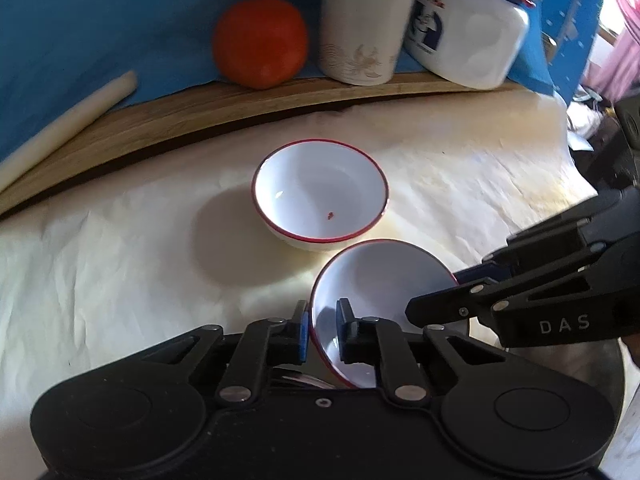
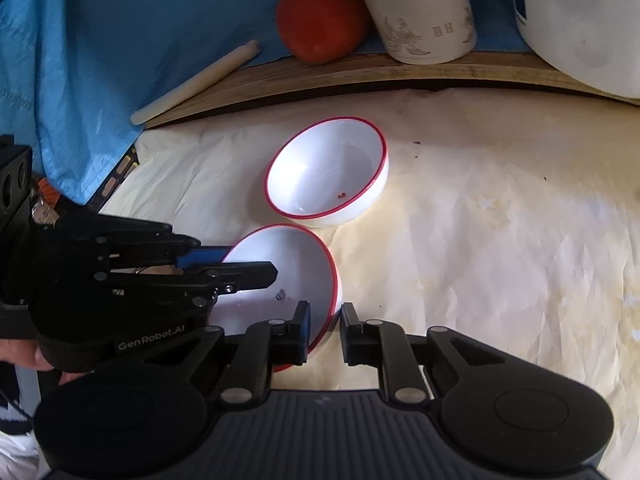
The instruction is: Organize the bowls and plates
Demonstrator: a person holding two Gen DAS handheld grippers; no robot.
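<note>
A: Item one, left gripper (image 1: 322, 330). State?

B: Jaws nearly closed, pinching the rim of the near bowl (image 1: 380, 292), one pad outside the wall and one inside. The bowl is tilted, its mouth turned toward the far side.

A: Item two, the same bowl's other side?

B: Right gripper (image 2: 325, 334), jaws likewise drawn in on the opposite rim. Both grippers hold one bowl between them; it sits just in front of the far bowl (image 1: 320, 194), their rims very close. I cannot tell whether they touch.

A: Item three, far bowl?

B: Upright on the pale paper-covered surface (image 1: 120, 260), white with a red rim, a small red speck inside.

A: Step in hand?

B: By my judgement, the grasp for stacking: the near bowl is secured and not yet nested. The next move calls for lifting it clear, levelling it, and lowering it centred into the far bowl, both grips kept even so it does not twist.

A: Background lot?

B: Pale rod (image 1: 68, 120), orange fruit (image 1: 260, 42), white canister (image 1: 362, 24), white jar (image 1: 468, 28), along a wooden ledge (image 1: 240, 100).

A: Unclear or hidden?

B: The near bowl's base lies behind the grippers; whether it rests on the surface cannot be told. Something metallic shows beneath it, unidentifiable. No plates in view.
</note>
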